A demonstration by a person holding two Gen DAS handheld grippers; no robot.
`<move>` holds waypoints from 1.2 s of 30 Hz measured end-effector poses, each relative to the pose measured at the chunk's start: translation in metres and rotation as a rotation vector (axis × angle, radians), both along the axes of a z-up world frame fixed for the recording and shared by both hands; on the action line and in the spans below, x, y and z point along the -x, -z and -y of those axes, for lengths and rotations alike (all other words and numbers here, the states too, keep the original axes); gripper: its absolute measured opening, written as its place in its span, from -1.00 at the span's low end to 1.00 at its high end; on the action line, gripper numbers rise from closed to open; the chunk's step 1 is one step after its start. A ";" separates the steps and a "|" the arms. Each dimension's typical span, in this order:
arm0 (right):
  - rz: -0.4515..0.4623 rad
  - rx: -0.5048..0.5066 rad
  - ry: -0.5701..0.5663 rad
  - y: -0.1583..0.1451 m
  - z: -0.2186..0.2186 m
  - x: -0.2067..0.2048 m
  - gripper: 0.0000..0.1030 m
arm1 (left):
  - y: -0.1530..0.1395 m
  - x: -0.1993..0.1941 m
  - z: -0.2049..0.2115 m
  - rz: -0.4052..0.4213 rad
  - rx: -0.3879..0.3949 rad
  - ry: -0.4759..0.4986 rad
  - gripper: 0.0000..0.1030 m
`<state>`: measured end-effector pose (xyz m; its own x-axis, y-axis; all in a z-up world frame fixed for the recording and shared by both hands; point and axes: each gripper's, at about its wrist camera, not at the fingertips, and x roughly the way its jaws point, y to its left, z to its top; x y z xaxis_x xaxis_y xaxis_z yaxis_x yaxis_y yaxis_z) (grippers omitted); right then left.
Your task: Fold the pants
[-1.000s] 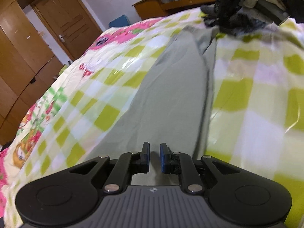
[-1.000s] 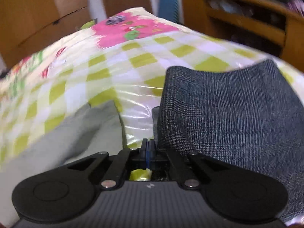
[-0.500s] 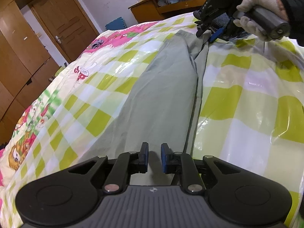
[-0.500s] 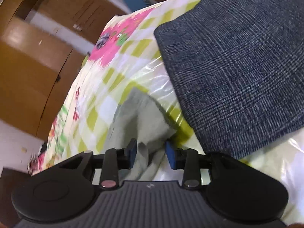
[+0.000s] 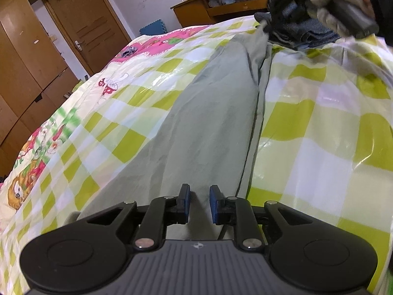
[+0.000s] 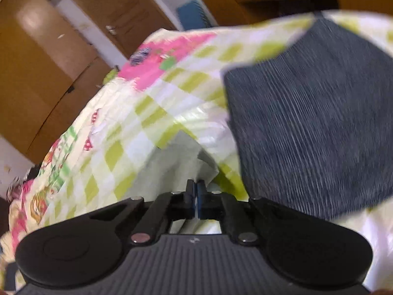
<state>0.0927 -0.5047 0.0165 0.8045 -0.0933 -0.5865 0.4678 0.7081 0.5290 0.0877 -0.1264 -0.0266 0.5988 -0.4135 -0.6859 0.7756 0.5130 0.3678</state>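
Grey-green pants (image 5: 216,113) lie stretched along the bed, running from my left gripper to the far right. The left gripper (image 5: 199,202) sits at the near end with a ridge of pants fabric between its blue pads; its jaws are opening slightly. In the right wrist view my right gripper (image 6: 195,195) is shut on the far tip of the pants (image 6: 176,167). The left wrist view shows that tip raised off the cover beneath a gloved hand (image 5: 336,2) holding the right gripper.
A folded dark grey garment (image 6: 319,123) lies just right of the pants' far end. The bed has a glossy yellow-green checked cover (image 5: 319,123). A wooden wardrobe (image 5: 22,68) and door (image 5: 91,22) stand left, and a wooden desk (image 5: 221,9) behind the bed.
The right gripper stood open over the pants' far tip half a second ago; it has now closed on it and rolled. The left jaws have widened a little. The left hand stayed put.
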 end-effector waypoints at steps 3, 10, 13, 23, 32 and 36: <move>0.046 0.010 -0.008 -0.016 0.005 -0.012 -0.95 | 0.000 0.001 -0.001 0.006 -0.008 0.000 -0.34; 0.043 0.008 -0.011 -0.017 0.005 -0.009 -0.95 | -0.005 0.003 -0.006 0.007 0.005 -0.006 -0.32; -0.003 -0.078 0.013 0.009 0.009 0.003 -0.92 | -0.002 0.007 -0.008 0.004 -0.002 0.003 -0.32; 0.036 -0.247 0.068 0.044 0.000 0.037 -0.56 | 0.001 0.010 -0.020 -0.001 -0.009 -0.014 -0.24; 0.033 -0.262 0.105 0.054 0.000 0.014 -0.35 | 0.005 0.010 -0.030 -0.004 -0.016 -0.054 -0.22; -0.016 -0.131 0.082 0.042 -0.007 0.002 -0.70 | 0.004 0.010 -0.035 -0.004 -0.002 -0.077 -0.22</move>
<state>0.0903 -0.4981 -0.0255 0.7879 -0.0805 -0.6106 0.5305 0.5923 0.6064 0.0780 -0.0914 -0.0306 0.6257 -0.3648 -0.6895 0.7355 0.5704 0.3657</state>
